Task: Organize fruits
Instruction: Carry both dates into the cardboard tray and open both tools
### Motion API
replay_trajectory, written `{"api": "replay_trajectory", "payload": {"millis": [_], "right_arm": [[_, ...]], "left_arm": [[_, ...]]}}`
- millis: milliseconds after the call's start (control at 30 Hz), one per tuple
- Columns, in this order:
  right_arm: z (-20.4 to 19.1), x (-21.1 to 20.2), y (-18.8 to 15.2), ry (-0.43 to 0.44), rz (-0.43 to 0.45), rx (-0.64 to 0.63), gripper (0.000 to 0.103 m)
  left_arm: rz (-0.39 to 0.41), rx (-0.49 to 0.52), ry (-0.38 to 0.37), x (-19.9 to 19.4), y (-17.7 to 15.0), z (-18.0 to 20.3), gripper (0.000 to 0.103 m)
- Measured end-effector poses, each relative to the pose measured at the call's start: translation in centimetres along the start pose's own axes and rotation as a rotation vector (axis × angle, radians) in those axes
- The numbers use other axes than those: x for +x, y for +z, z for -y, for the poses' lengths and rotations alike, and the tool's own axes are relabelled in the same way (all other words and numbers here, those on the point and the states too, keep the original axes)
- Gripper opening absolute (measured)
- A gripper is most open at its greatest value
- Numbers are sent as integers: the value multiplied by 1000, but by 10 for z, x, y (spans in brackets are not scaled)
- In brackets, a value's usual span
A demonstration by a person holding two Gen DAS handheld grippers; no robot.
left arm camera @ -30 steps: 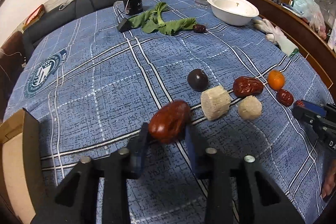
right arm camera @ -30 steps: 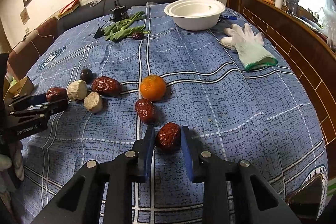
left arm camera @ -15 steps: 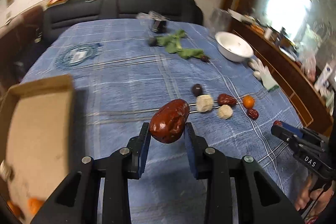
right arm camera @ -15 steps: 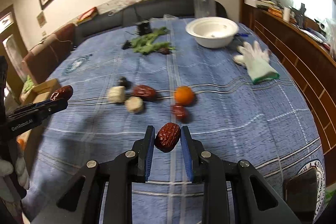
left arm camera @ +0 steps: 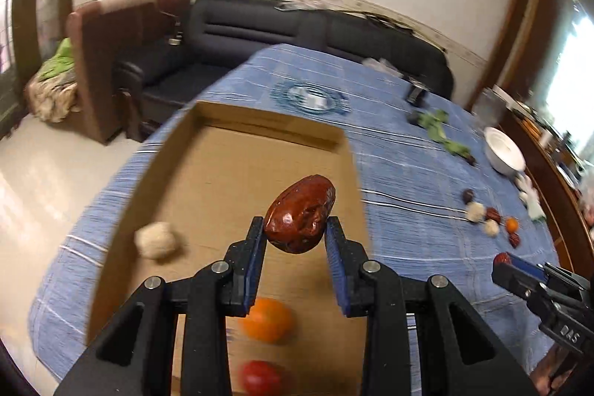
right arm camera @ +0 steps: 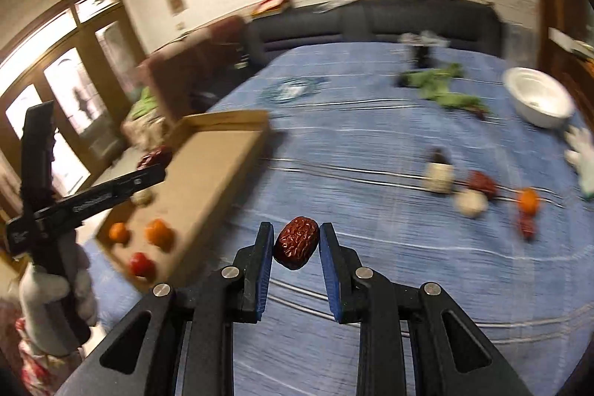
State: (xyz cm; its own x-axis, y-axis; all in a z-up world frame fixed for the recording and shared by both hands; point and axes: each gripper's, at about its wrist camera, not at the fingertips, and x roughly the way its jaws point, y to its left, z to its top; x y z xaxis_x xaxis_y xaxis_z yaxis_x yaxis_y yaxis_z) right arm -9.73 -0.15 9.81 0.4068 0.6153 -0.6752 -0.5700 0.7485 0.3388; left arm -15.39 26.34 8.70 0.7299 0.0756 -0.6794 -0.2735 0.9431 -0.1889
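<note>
My left gripper [left arm camera: 296,232] is shut on a large glossy red date [left arm camera: 300,213] and hangs over the open cardboard box [left arm camera: 237,151]. Inside the box lie a pale round ball [left arm camera: 155,240], an orange [left arm camera: 268,319] and a small red fruit [left arm camera: 260,376]. My right gripper [right arm camera: 297,240] is shut on a smaller wrinkled red date [right arm camera: 297,241], above the blue cloth to the right of the box [right arm camera: 222,151]. The left gripper [right arm camera: 156,160] also appears at the left of the right wrist view, over the box.
Several fruits remain in a row on the blue checked tablecloth [right arm camera: 371,143]: pale chunks [right arm camera: 440,175], red dates [right arm camera: 482,183], an orange [right arm camera: 528,200]. Green leaves [right arm camera: 441,84], a white bowl [right arm camera: 540,101] and a white glove [right arm camera: 583,154] lie farther right. Sofas stand behind the table.
Both grippers have lifted and swung left with their dates. The left one has gone from the fruit row to above the cardboard box; the right one has neared the box.
</note>
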Motion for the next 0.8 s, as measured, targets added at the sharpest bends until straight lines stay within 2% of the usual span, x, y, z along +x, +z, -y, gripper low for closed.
{"api": "replay_trajectory", "payload": {"millis": [167,367,500,667,733,800], "right_arm": [[-54,38,15,51,-42,-98,28],[-101,97,24,69,-121,-185,28],[-109,124,22,60,-163,-204,28],[-116,143,17,46,-188,-236,29],[-119,146,15,54,-195,-243,29],[-119,146,14,50,-192,-242,29]], "left_arm": [[-40,-16,56,16,13,-35,31],[-110,12,90,43,27,-45,31],[-137,25,86,52,26,-49,31],[-129,-5,62,49,23,-55,31],[-120,-14,60,44,22,-55,33],[-102,-20,70,36,21,-54,40]]}}
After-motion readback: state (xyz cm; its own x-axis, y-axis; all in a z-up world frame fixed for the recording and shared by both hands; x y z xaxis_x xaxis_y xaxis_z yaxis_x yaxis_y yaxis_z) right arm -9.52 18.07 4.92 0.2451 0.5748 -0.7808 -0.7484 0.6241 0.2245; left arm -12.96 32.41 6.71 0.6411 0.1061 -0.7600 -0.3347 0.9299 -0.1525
